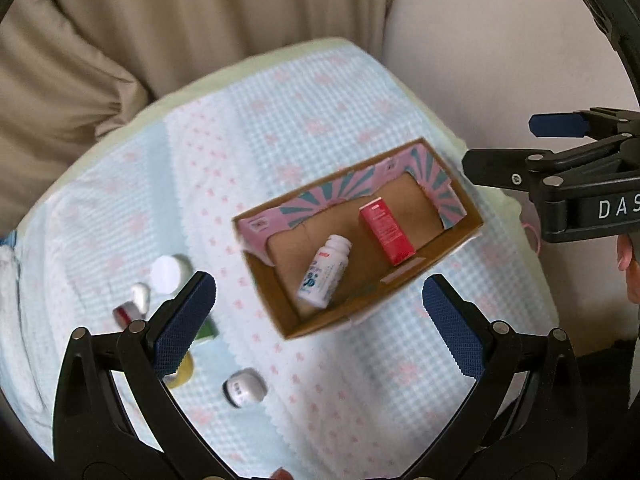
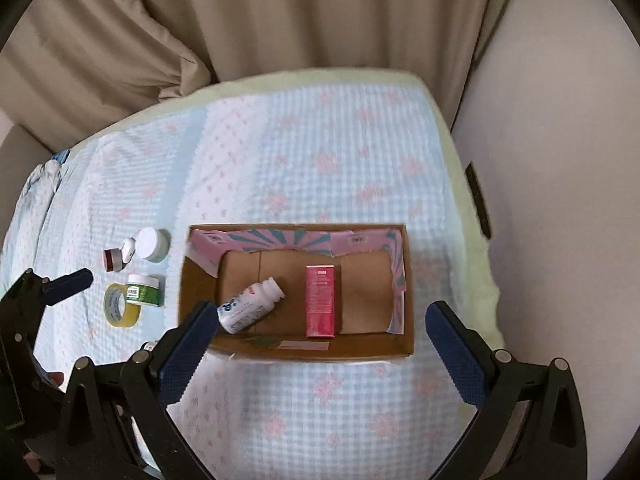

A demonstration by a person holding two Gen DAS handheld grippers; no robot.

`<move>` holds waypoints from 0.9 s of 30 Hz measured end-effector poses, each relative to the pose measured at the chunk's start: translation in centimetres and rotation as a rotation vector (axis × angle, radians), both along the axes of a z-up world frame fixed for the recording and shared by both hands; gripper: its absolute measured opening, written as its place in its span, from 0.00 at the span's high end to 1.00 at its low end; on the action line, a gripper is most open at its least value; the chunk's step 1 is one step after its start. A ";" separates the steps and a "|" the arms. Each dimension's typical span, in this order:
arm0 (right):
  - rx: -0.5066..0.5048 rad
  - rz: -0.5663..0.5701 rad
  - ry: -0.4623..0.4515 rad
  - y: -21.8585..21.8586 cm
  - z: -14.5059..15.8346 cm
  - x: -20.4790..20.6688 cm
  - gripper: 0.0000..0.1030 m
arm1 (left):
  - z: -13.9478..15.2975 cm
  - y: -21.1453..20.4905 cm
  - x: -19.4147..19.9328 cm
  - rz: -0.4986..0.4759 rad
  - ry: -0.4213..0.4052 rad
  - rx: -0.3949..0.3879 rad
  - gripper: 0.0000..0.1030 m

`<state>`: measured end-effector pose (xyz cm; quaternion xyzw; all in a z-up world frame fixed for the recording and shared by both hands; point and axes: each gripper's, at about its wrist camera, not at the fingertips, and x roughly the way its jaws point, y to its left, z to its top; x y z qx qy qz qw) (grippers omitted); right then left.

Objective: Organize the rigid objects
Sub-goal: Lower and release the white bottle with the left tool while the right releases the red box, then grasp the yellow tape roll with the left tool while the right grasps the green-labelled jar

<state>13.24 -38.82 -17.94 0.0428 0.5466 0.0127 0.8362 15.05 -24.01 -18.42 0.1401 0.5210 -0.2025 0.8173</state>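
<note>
An open cardboard box (image 1: 460, 236) (image 2: 408, 280) lies on the bed. Inside it are a white bottle (image 1: 324, 272) (image 2: 250, 306) on its side and a red carton (image 1: 386, 230) (image 2: 320, 300). Left of the box lie a white-lidded jar (image 1: 168, 274) (image 2: 152, 243), a green-labelled jar (image 2: 145, 289), a yellow tape roll (image 2: 120, 305), a small red-rimmed pot (image 2: 113, 260) and a white round item (image 1: 245, 391). My left gripper (image 1: 320, 328) is open and empty above the box's near left corner. My right gripper (image 2: 320, 344) is open and empty over the box's near wall.
A blue-and-white quilt with pink flowers (image 1: 280, 120) (image 2: 300, 152) covers the bed. A beige curtain (image 2: 280, 20) hangs behind, and a pale wall (image 2: 560, 160) is to the right. The right gripper also shows in the left wrist view (image 1: 520, 148) at the right edge.
</note>
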 end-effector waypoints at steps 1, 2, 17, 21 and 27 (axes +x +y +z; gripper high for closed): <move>-0.004 0.005 -0.016 0.7 0.9 -0.6 0.00 | 0.9 1.2 -0.7 0.004 -0.013 -0.014 0.00; 0.009 0.013 -0.036 1.5 1.8 -1.2 0.00 | 1.5 2.2 -1.3 0.010 -0.024 -0.022 0.00; 0.118 0.048 -0.139 16.9 5.8 -8.7 0.00 | 5.9 23.8 -8.3 0.186 -0.084 -0.048 0.00; 0.141 0.053 -0.127 20.9 5.4 -8.6 0.00 | 5.1 28.0 -9.2 0.189 -0.062 -0.043 0.00; 0.157 0.044 -0.097 26.0 4.4 -7.7 0.00 | 3.2 32.4 -9.1 0.152 -0.018 -0.057 0.00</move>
